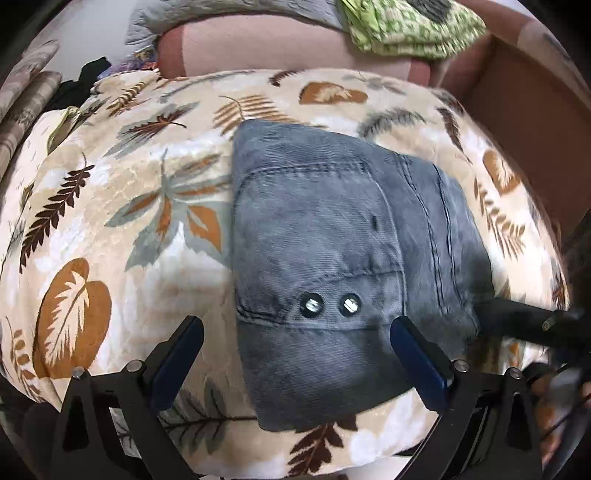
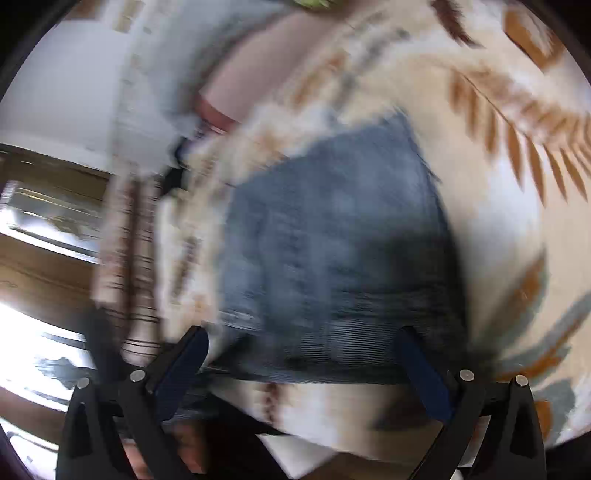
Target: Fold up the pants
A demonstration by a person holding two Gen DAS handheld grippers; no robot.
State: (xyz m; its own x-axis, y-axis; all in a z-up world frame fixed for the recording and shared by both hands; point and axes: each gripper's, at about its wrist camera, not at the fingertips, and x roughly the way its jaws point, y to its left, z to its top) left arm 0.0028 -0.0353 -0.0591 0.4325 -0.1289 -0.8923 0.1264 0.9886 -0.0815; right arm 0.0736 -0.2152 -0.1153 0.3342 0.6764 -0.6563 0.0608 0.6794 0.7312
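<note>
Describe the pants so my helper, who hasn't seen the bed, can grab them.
Find the cream blanket printed with brown and grey leaves. On it lies a compact folded bundle of grey-blue denim, the pants. Two shiny metal snaps near a pocket seam distinguish it from the green patterned cloth behind.

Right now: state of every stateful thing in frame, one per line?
pants: folded into a compact block, lying flat on the leaf-print blanket
left tongs: open, empty, over the near edge of the pants
right tongs: open, empty; view motion-blurred
green cloth: crumpled, unfolded, at the far end
</note>
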